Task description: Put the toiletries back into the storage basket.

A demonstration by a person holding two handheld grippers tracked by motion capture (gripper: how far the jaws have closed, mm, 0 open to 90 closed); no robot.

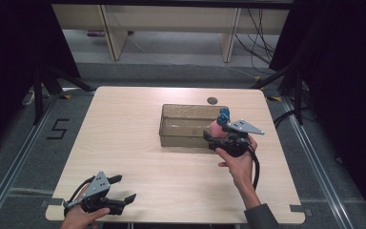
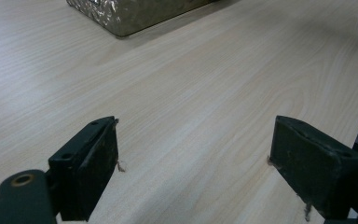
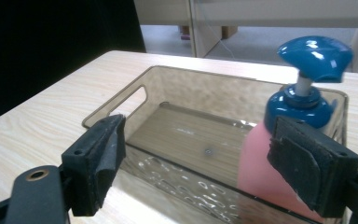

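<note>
**Pump bottle set in the bin, right tongs spread beside it**

While the left tongs [image 1: 124,190] rest idle near the table's [image 1: 124,124] front left corner, the work sits at the right side, where the pink pump bottle [image 3: 261,163] with its blue pump head [image 3: 318,56] stands upright at the near right end of the clear plastic bin [image 3: 135,100]. Judging from this, the step in hand is the placing of the bottle into the bin, and it looks close to done: the bottle appears to stand inside the bin's near wall, though whether its base is fully settled on the bin floor cannot be told.

In the right gripper view, the right tongs [image 3: 214,168] stand wide apart. Their right-hand pad overlaps the bottle's shoulder just under the blue collar; whether it touches the bottle or merely lies in front of it I cannot tell. The other pad is well clear, hanging over the bin's near rim with nothing against it. So nothing is clamped.

The next move, as I judge it, calls for drawing the right tongs back and up without brushing the bottle, since a nudge at shoulder height could tip a tall, narrow thing like this against the bin wall.

The left tongs are likewise spread wide over bare wood, holding and touching nothing, with a corner of the bin far ahead of them.
</note>
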